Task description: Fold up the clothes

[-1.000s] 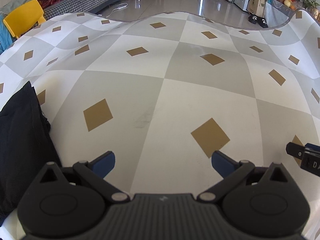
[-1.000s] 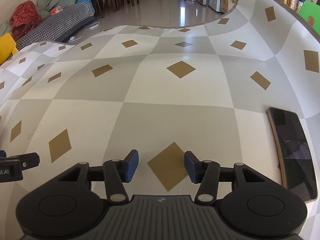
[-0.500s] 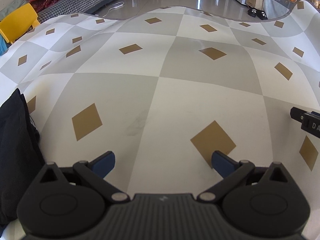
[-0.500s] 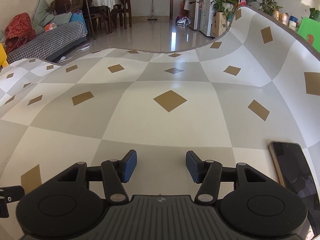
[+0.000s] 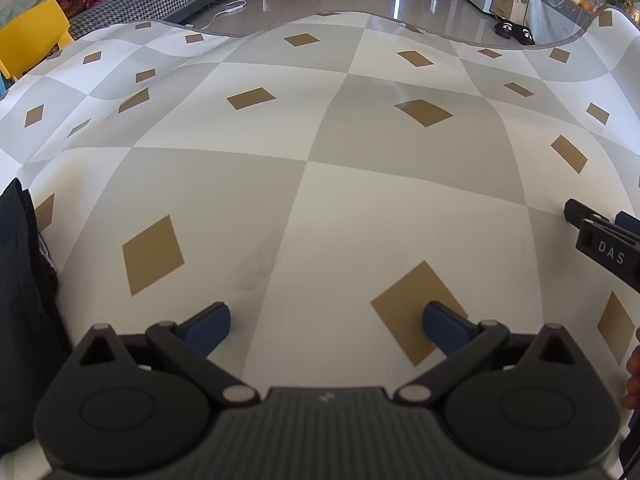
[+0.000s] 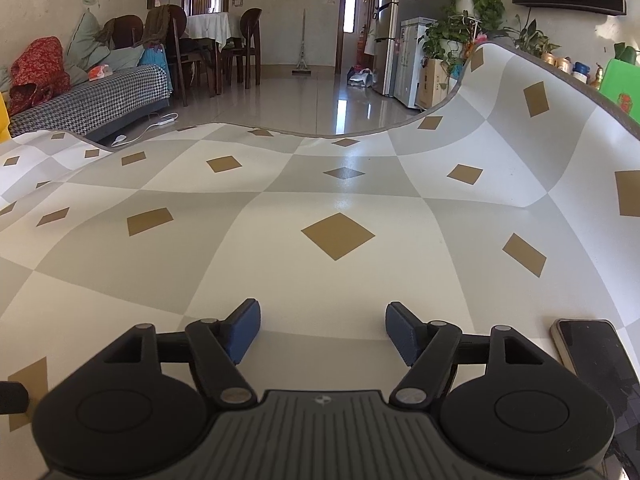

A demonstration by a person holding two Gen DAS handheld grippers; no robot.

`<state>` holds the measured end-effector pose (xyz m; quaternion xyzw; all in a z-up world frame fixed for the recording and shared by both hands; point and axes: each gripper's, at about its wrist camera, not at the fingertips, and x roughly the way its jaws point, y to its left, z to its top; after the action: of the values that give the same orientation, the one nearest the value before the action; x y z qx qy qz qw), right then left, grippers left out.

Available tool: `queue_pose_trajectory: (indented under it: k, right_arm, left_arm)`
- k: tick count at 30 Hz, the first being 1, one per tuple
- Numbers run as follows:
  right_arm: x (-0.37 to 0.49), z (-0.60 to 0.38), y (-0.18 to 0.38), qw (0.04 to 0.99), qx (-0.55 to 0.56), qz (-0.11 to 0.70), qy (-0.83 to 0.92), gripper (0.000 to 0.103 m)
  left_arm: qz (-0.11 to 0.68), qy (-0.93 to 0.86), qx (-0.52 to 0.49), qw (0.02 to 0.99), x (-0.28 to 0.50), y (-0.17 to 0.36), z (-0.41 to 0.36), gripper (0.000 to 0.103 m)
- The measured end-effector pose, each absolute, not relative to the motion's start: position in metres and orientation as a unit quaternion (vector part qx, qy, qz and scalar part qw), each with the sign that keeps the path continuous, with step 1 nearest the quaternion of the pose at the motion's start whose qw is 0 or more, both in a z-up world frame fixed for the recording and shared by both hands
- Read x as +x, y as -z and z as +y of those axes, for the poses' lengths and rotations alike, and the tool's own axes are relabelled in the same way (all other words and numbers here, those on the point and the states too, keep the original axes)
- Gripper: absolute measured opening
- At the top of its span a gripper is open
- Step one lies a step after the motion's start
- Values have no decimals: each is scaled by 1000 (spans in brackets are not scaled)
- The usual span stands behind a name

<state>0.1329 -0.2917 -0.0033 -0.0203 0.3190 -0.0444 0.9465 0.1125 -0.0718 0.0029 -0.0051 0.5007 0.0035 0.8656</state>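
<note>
Checkered mat, white and grey squares with tan diamonds, is the landmark; it covers the work surface, and its far edge curls up in both views.

Left gripper is tilted steeply toward the mat, blue pads spread wide, nothing between them, just bare mat and a tan diamond by the right pad.

Black garment lies bunched at the mat's left edge, beside the left gripper's body and clear of its fingers. Fold state unclear, since only part of it shows.

Right gripper points at a shallower angle over the mat, jaws opening, roughly mid-wide, empty between the pads. Its tip also pokes into the left wrist view at the mat's right side.

Phone lies flat and screen up on the mat's right part, just beside the right gripper's outer finger, not touching.

Beyond the mat's far edge: houndstooth sofa, yellow chair, potted plants.
</note>
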Motion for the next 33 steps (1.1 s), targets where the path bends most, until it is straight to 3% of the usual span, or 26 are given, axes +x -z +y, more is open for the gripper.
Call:
queue_pose_trajectory:
  k: [13,33]
  right_arm:
    - [137,-312,3,945,-19,316,80,70]
    - [138,-313,4,943,-19,319,92,81]
  left_arm:
    - [495,14,8,868,115,-3,-83,103]
    - [494,23,23,869,100,-7,-83,103]
